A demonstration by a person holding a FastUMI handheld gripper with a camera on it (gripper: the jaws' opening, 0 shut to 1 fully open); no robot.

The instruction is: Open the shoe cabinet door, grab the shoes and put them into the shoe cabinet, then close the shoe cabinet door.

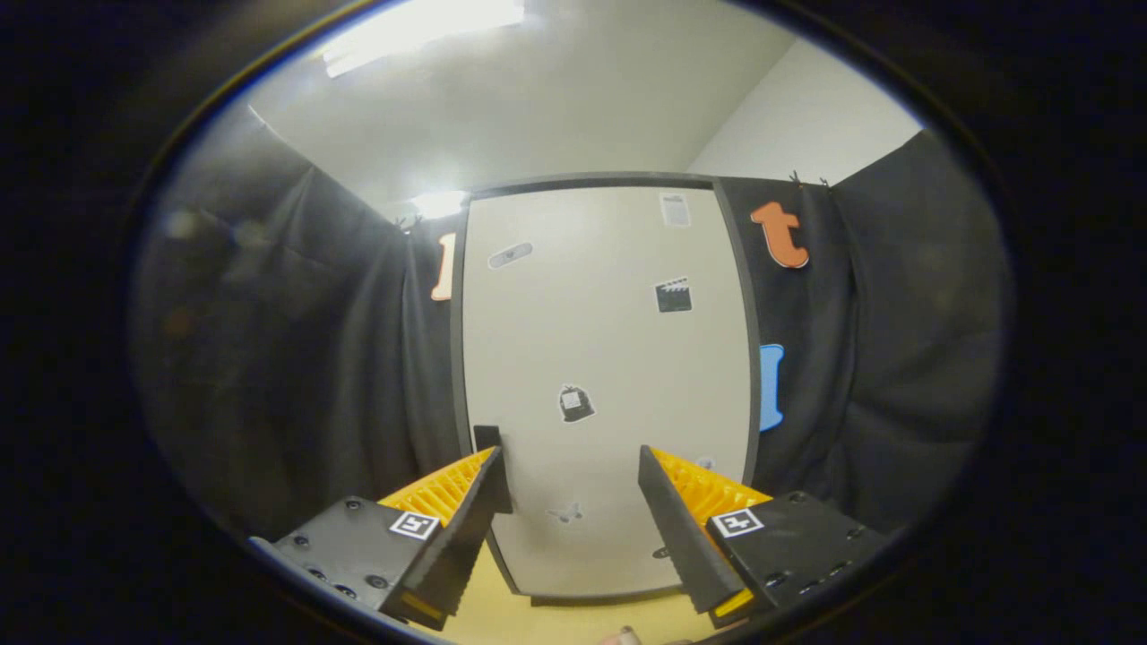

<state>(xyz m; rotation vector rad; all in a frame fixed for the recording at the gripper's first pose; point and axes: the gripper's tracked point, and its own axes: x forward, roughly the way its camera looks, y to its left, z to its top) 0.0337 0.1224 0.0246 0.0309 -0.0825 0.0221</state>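
Observation:
A tall shoe cabinet stands just ahead of my fingers, its pale door (602,358) shut inside a dark frame and dotted with small stickers. A small dark handle (487,438) sits on the door's left edge, right above my left fingertip (491,466). My gripper (569,461) is open, both fingers pointing at the lower part of the door, nothing between them. I see no shoes.
Black cloth walls (340,358) close in on both sides of the cabinet. A light wooden floor (573,618) shows below the cabinet's base between my fingers. A white ceiling with a bright lamp (421,31) is above.

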